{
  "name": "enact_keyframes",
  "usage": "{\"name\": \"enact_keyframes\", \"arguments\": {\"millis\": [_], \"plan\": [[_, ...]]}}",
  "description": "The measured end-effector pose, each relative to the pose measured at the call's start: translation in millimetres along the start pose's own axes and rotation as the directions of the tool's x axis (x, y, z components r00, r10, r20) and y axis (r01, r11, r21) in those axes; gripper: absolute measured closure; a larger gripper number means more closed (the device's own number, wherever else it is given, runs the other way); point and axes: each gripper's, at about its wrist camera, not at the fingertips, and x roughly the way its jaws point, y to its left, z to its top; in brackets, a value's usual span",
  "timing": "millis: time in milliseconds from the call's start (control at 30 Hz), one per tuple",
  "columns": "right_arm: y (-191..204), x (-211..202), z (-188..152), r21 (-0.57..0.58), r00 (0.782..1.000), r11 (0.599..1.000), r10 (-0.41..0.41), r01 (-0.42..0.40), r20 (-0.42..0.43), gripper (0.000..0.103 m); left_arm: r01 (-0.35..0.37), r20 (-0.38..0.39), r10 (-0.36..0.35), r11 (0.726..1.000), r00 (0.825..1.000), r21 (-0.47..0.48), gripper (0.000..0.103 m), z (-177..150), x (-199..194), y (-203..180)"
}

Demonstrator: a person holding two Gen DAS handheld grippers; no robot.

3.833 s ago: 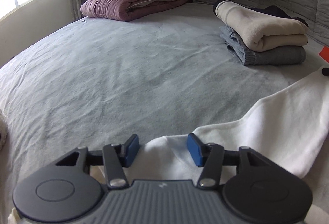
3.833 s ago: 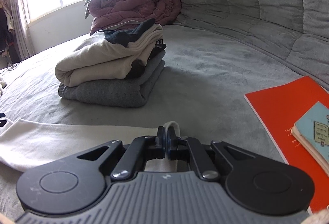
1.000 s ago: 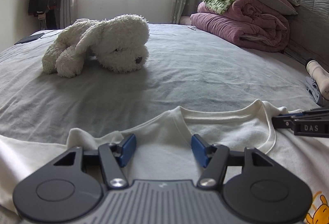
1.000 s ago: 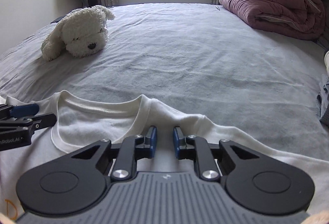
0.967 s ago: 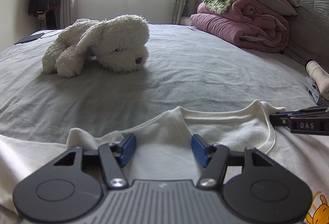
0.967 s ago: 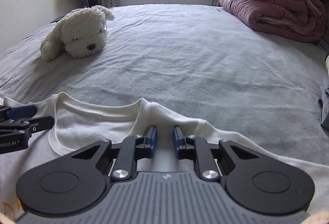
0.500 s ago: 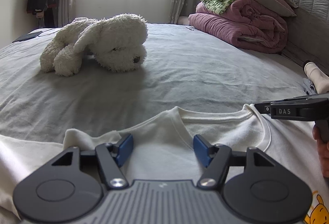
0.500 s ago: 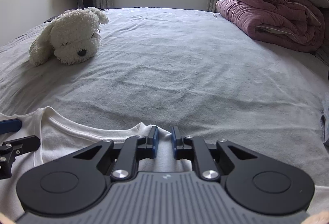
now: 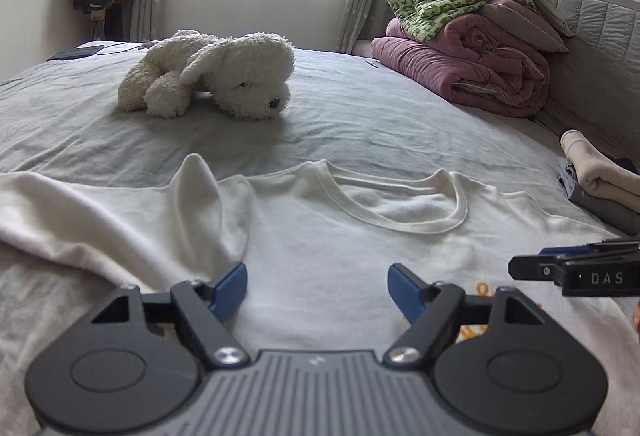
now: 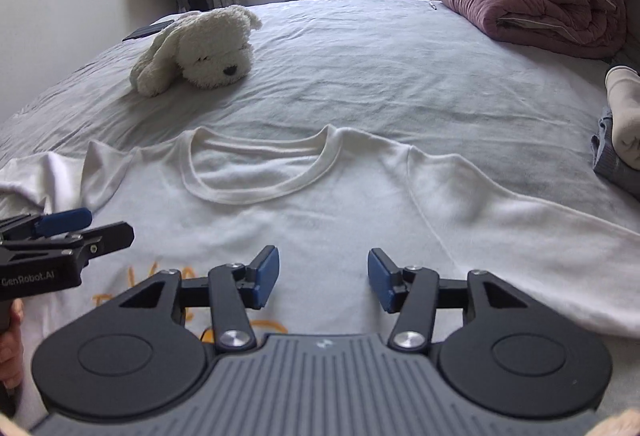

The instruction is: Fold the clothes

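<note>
Change since earlier: both grippers are drawn back from the collar; their jaws have just been opening and nothing is between them now.
Left gripper (image 9: 316, 286): fingers well apart, empty, above the shirt's chest.
Right gripper (image 10: 323, 278): fingers apart, empty, also above the chest.
Shirt (image 10: 320, 211): spread face up on the bed (image 10: 380, 75), collar (image 9: 394, 199) towards the plush dog (image 9: 212, 75); left shoulder rucked into a peak.
Handling, judged: light, soft, limp; it sags and creases if lifted by one point.
Hold points, judged: pinch a seam, shoulder or sleeve hem.
Relation to fingers: cloth lies under and ahead of both sets of pads, untouched as far as visible.
</note>
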Motion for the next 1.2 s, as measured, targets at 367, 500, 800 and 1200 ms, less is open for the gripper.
{"name": "enact_keyframes", "arguments": {"millis": [367,500,800,1200], "plan": [[-11.2,-74.7,-73.7,0.103,0.997,0.994,0.040,-0.047,0.069,0.043,-0.012,-0.011,0.012,1.000,1.000,-0.020,0.021,-42.7,-56.2,-6.4],[-11.6,-99.5,-102.5,0.108,0.994,0.992,0.047,-0.058,0.103,0.043,-0.002,-0.015,0.001,0.999,1.000,-0.050,0.020,-54.3,-75.9,-4.5],[25.0,-140.3,-143.5,0.016,0.981,0.993,0.112,-0.116,0.157,0.042,0.172,-0.034,-0.170,0.984,0.985,0.041,0.020,-92.5,-129.5,-39.6],[26.2,-178.0,-194.4,-0.106,0.978,0.985,0.148,-0.133,0.147,0.038,0.274,-0.072,-0.265,0.919,0.962,0.283,0.015,-143.5,-183.3,-43.1]]}}
